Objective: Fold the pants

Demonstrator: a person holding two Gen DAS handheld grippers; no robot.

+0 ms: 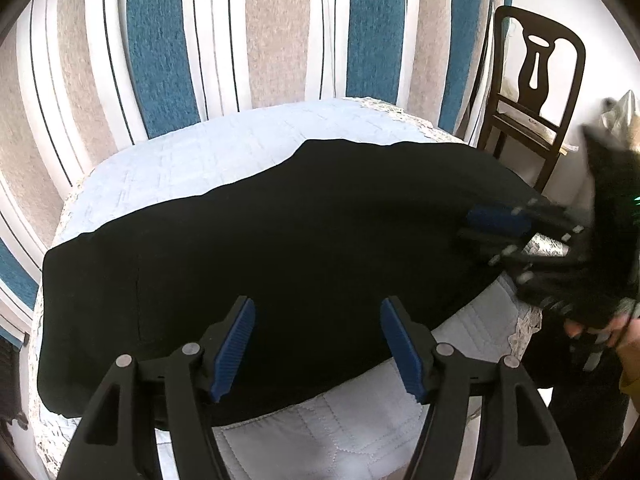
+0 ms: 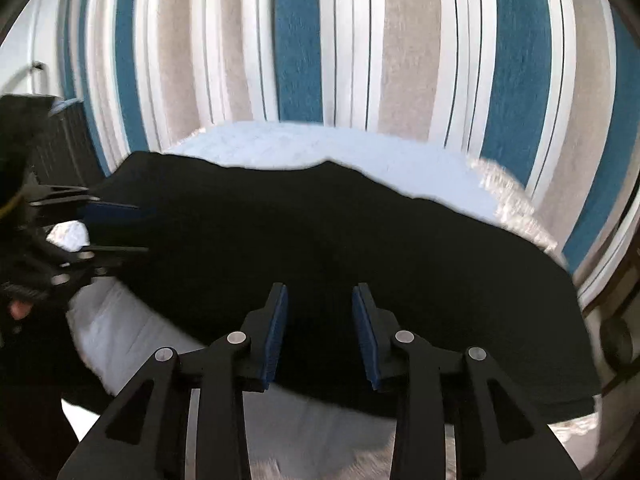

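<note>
the black pants lay spread flat across a pale quilted table cover, one long dark shape running the table's length, its far edge wavy and its near edge close to the table's near side. a strip of bare cover showed beyond the pants and another thin strip on the near side.

the left gripper hung over the near edge of the pants, its blue-padded jaws spread wide with nothing between them but the cloth lying below. whether the pads touched the cloth could not be told.

the right gripper also stood over the near edge of the pants, toward their other end, its jaws parted, less wide than the left one's, and pinching nothing. in the left wrist view it appeared blurred at the right end of the pants, with a hand behind it.

lace trim edged the table beside the pants. a dark wooden chair stood beyond the right end of the pants, and a wall of blue, beige and white stripes rose behind them.
</note>
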